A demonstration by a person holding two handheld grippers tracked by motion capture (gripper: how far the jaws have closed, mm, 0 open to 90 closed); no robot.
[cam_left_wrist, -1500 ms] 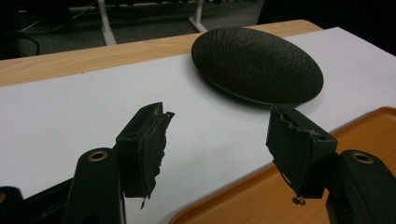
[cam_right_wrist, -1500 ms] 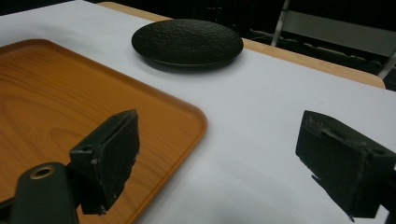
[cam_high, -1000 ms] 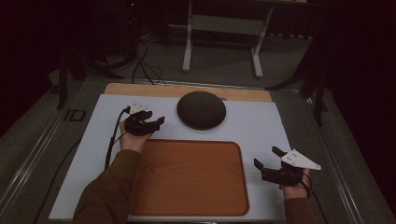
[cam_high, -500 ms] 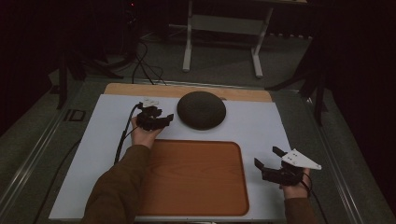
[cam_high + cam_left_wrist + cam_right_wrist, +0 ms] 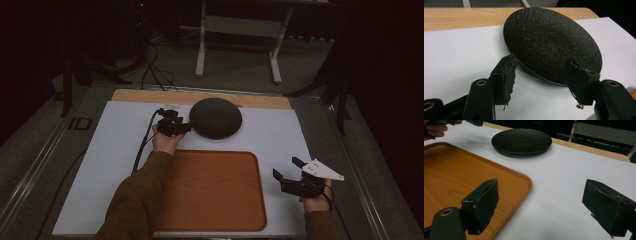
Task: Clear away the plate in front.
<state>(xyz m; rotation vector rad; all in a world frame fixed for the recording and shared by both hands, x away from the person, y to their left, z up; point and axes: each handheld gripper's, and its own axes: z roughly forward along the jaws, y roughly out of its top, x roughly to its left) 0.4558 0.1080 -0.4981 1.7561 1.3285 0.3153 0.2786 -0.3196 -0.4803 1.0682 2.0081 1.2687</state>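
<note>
White tabletop [image 5: 115,150] carries everything; left gripper [image 5: 181,126], jaws spread wide, sits at nine o'clock of the dark plate [image 5: 216,117], just beside its low rim; pads may skid off it; wooden tray [image 5: 215,190] lies near at six o'clock; right gripper [image 5: 290,176] waits released

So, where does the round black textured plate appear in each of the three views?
High view: round black textured plate at upper centre, beside the left gripper.
Left gripper view: upper centre, its near rim between the open jaws.
Right gripper view: top centre.
Shared landmark: the table's light wooden far edge.
</note>
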